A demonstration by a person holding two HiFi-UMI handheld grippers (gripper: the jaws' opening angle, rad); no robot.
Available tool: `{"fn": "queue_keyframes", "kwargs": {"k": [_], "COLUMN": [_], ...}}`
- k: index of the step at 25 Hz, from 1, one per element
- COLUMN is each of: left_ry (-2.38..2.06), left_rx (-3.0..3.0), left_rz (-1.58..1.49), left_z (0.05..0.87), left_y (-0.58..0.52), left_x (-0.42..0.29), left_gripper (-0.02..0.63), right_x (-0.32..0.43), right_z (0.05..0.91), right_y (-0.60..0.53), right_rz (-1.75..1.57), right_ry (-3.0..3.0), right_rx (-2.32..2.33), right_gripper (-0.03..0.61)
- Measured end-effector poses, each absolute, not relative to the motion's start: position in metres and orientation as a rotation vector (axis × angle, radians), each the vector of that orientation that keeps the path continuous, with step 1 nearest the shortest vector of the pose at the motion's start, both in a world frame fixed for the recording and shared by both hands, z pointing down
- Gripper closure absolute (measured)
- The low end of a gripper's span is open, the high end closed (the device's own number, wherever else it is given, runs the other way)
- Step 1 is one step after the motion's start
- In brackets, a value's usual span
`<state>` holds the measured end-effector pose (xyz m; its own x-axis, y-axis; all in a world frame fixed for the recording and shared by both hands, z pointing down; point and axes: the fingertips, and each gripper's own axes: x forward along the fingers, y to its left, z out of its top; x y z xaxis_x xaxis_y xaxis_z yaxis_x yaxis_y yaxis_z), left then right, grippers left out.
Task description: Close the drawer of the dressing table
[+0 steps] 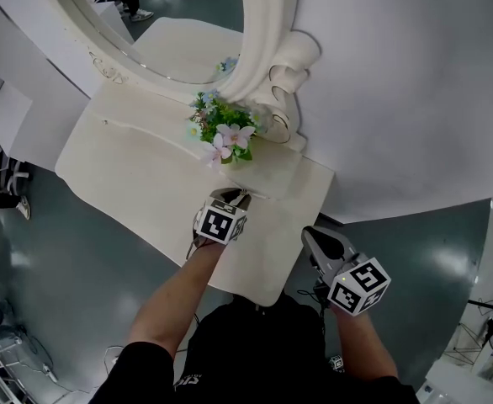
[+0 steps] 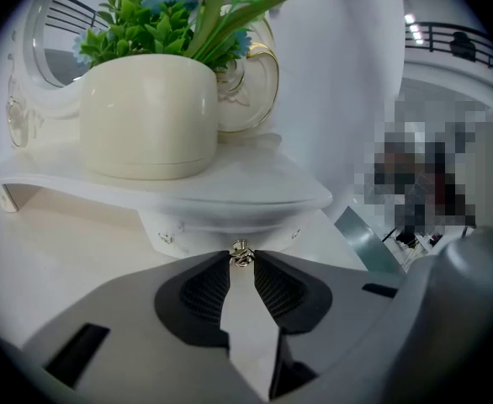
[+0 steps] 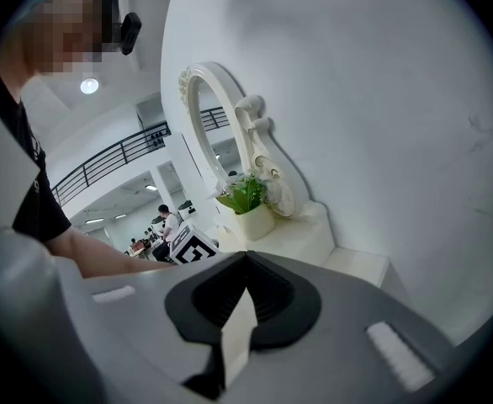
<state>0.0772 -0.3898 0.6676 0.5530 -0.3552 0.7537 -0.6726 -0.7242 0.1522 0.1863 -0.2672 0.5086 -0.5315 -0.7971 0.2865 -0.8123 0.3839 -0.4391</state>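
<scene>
The white dressing table (image 1: 137, 171) has a small raised shelf (image 2: 255, 194) at the back, and a shallow white drawer (image 2: 192, 225) sits just beneath it. My left gripper (image 1: 237, 196) reaches to the drawer front, its tips pinched on the small metal knob (image 2: 241, 255). In the left gripper view the dark pads (image 2: 209, 286) meet right at that knob. My right gripper (image 1: 314, 236) hangs off the table's right edge, away from the drawer; its jaws (image 3: 245, 261) are shut with nothing between them.
A cream pot of artificial flowers (image 1: 224, 133) stands on the shelf directly above the drawer, also seen as the pot (image 2: 150, 116). The oval mirror (image 1: 166, 23) with its ornate frame rises behind. A white wall (image 1: 398, 82) runs along the right. Grey floor surrounds the table.
</scene>
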Motion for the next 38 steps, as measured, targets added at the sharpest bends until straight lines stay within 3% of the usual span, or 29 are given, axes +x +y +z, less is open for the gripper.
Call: {"fn": "queue_keyframes", "kwargs": {"k": [27,38], "left_ry": [-0.865,-0.88], "left_rx": [2.407,2.458], "left_rz": [0.983,0.844], "left_z": [0.662,0.625], "left_y": [-0.4,-0.38], "left_x": [0.085,0.048], "left_gripper": [0.503,0.506], "right_x": [0.189,0.159], "right_z": [0.501,0.475], "right_y": [-0.255,-0.251], "right_rz": [0.816,0.693], "right_ry": [-2.573,-2.6], "right_rx": [1.518,1.511], "right_gripper": [0.569,0.569]}}
